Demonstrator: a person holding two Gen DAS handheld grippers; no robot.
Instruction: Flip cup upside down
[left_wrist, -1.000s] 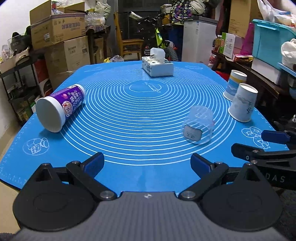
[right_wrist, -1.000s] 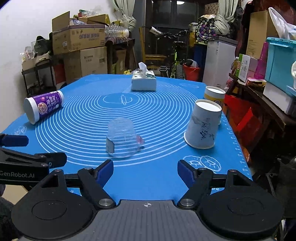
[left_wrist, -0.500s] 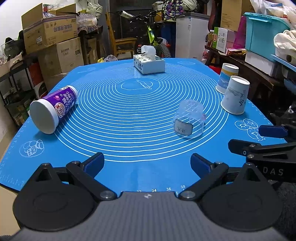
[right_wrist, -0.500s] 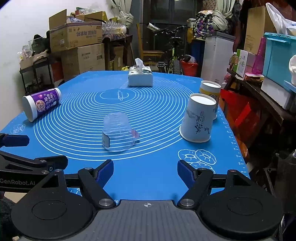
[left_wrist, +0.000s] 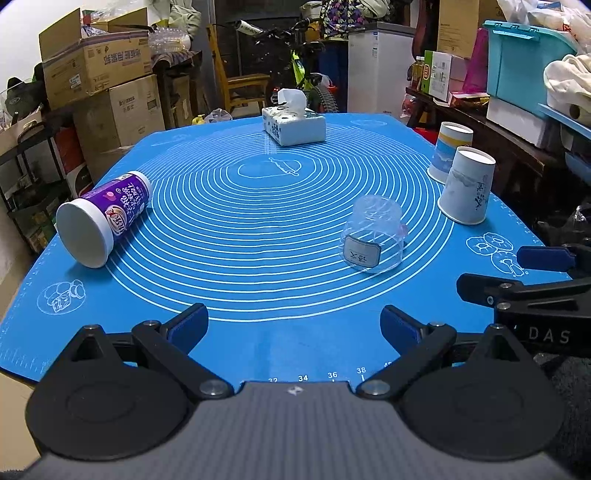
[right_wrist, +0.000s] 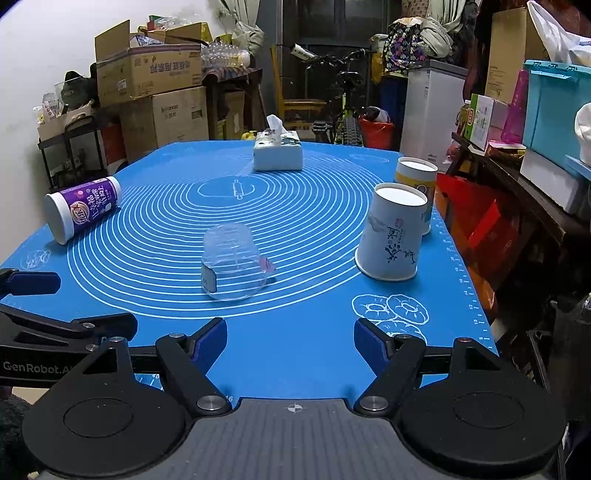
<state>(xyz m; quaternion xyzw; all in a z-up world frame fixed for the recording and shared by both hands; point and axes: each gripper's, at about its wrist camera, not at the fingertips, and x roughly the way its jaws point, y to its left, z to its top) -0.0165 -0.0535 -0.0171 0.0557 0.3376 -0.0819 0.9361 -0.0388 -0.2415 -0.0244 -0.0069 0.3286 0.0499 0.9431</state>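
A purple-and-white cup (left_wrist: 105, 216) lies on its side at the left of the blue mat (left_wrist: 258, 229); it also shows in the right wrist view (right_wrist: 83, 208). A clear plastic cup (left_wrist: 375, 240) stands upside down near the middle, also in the right wrist view (right_wrist: 233, 267). Two paper cups stand upside down at the right: a white one (left_wrist: 467, 190) (right_wrist: 393, 236) and one behind it (left_wrist: 448, 151) (right_wrist: 415, 181). My left gripper (left_wrist: 293, 325) is open and empty near the front edge. My right gripper (right_wrist: 290, 338) is open and empty beside it.
A tissue box (left_wrist: 293, 123) (right_wrist: 277, 151) stands at the far end of the mat. Cardboard boxes (left_wrist: 96, 66) stand beyond the left edge. Shelves with bins (left_wrist: 524, 70) run along the right. A bicycle (left_wrist: 299, 62) stands behind the table.
Both grippers have drawn back toward the front edge, so the mat and cups look farther away. Both stay open. The cups have not moved.
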